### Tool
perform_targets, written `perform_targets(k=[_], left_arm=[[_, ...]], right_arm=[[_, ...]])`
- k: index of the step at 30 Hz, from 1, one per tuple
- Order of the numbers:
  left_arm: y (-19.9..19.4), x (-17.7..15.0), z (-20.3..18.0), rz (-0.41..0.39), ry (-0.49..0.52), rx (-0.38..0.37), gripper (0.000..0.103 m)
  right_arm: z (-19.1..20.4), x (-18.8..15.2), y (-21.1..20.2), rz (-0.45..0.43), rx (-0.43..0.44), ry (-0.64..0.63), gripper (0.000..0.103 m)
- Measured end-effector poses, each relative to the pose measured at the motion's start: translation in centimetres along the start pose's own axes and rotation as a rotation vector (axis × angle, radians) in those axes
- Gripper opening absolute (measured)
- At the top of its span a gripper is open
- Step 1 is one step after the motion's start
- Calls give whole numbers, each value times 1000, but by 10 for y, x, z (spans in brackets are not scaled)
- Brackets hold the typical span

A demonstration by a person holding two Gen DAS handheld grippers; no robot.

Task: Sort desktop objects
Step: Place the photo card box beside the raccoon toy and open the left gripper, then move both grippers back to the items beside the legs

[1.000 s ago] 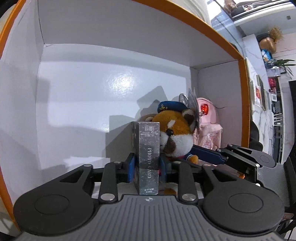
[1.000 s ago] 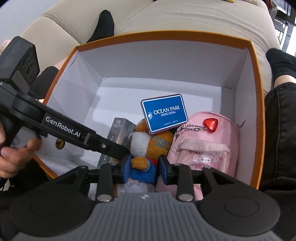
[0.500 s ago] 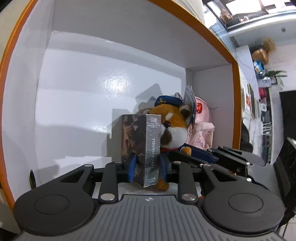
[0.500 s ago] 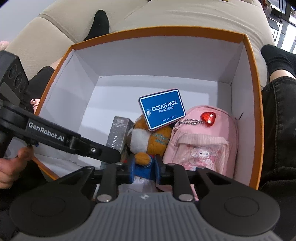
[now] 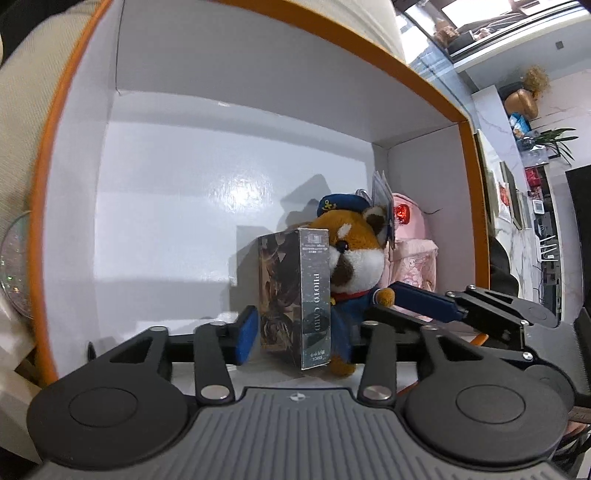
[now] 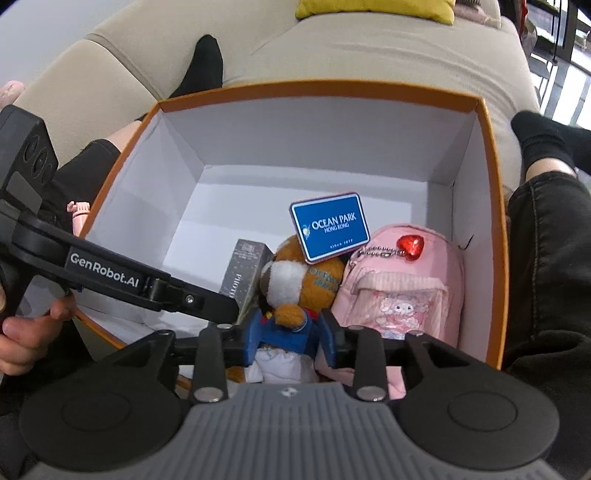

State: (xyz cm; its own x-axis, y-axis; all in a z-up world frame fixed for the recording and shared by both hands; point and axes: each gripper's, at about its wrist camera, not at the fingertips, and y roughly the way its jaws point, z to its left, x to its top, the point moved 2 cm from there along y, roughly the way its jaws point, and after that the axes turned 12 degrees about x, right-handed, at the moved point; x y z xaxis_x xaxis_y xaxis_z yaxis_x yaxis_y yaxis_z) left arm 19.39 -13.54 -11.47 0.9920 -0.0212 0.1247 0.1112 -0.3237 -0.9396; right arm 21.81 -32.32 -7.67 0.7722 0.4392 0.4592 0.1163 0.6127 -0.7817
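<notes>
An orange box point(image 6: 495, 206) with a white inside holds a silver photo card box point(image 5: 299, 295), a plush red panda point(image 6: 295, 291) with a blue Ocean Park tag point(image 6: 330, 227), and a pink mini backpack point(image 6: 399, 291). My left gripper point(image 5: 295, 328) is open: its left pad stands clear of the card box, which stands upright on the box floor. My right gripper point(image 6: 290, 339) is shut on the plush toy's blue body. The right gripper also shows in the left wrist view point(image 5: 424, 299).
The box sits on a beige sofa point(image 6: 332, 48). A person's legs in black socks point(image 6: 201, 62) lie beside it on both sides. A yellow cushion point(image 6: 373, 7) is at the back. A hand point(image 6: 26, 328) holds the left gripper's handle.
My left gripper let go of the photo card box and opened, then drew back and left. The card box now stands on its own. The right gripper kept its hold on the plush.
</notes>
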Motion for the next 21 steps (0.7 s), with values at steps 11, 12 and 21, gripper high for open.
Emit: perform_targets(k=[11,12,21], left_arm=[[-34,-18,-2,-133,95,31,53],[-40,-21,-2,-161,106,29,53],[-102,-47,18,-416,136,27,53]], right_arm=[[24,-12,-26,-143,-44,-15,52],[25,-12,-28,-160,-41,-7,53],[55,-3,-36,-344,-30,20,56]])
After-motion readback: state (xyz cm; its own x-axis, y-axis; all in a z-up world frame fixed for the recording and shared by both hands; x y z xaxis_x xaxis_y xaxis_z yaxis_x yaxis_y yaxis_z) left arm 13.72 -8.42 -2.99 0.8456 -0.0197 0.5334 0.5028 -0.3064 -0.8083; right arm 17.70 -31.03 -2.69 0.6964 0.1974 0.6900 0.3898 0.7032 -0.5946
